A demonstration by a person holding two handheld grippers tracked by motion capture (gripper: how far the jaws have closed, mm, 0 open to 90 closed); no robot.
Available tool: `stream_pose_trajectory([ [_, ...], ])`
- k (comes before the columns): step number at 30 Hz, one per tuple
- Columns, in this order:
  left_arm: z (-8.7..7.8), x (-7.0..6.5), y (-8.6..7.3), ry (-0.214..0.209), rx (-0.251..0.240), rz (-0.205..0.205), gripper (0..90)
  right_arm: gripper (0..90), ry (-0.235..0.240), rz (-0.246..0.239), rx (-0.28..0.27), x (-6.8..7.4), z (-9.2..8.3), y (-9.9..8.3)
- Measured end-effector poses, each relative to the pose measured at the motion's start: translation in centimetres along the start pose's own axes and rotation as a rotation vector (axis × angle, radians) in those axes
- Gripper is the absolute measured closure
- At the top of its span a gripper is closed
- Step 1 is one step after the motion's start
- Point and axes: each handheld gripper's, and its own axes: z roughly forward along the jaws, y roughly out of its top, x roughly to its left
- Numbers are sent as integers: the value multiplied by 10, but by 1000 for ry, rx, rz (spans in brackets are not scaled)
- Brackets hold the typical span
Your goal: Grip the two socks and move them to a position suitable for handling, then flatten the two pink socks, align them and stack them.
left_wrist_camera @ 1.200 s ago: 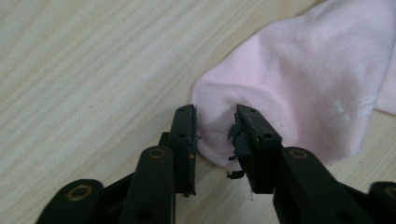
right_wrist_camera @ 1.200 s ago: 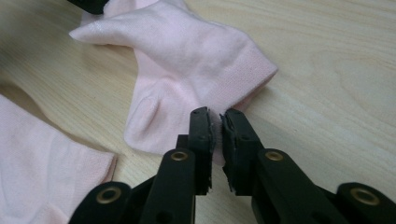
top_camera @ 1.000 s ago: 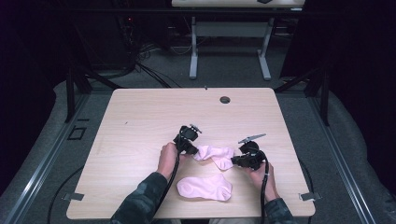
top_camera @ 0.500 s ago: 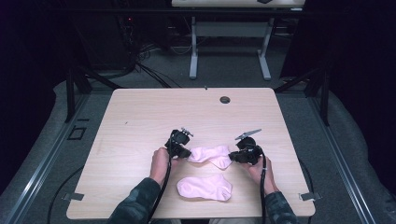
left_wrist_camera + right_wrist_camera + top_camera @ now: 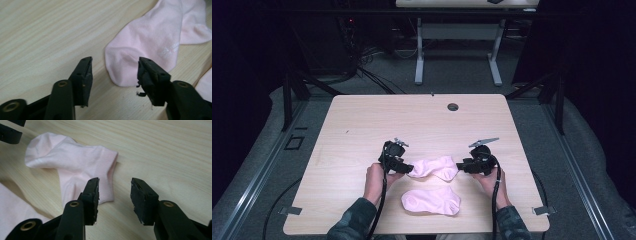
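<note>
Far sock point(image 5: 433, 167): laid flat on tabletop point(image 5: 362, 125), released.
Left tongs point(image 5: 113, 75): just opened, apart.
Right tongs point(image 5: 113, 195): just opened, apart.
Near sock point(image 5: 432, 201): unpaired.

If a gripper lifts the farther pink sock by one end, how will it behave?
Probably floppy: the farther pink sock lies flat and creased on the table, so it would likely drape and hang. Thin knit fabric suggests it is light. Pushed, it would likely bunch rather than slide whole.
</note>
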Motion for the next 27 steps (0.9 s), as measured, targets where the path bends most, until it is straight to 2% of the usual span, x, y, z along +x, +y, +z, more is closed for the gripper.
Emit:
stream_pose_trajectory([
  [7, 4, 3, 0, -3, 15, -30, 389, 566, 10, -10, 11, 9, 5, 1],
  [10, 7, 2, -1, 3, 23, -35, 330, 575, 11, -4, 12, 9, 8, 1],
  [13, 12, 0, 0, 6, 35, -29, 328, 588, 6, -11, 20, 10, 9, 2],
  [17, 18, -3, 0, 20, 58, -15, 384, 602, -5, -18, 33, 13, 11, 2],
  [18, 20, -4, 0, 18, 65, -9, 410, 610, -4, -10, 22, 14, 12, 1],
  [20, 22, -5, -1, 18, 75, -3, 461, 622, -14, -24, 38, 15, 14, 0],
  [22, 23, -6, -1, 21, 70, 0, 501, 632, -8, -34, 56, 15, 18, -2],
  [27, 24, -8, -1, 29, 61, 28, 625, 676, -22, -48, 58, 17, 20, -3],
])
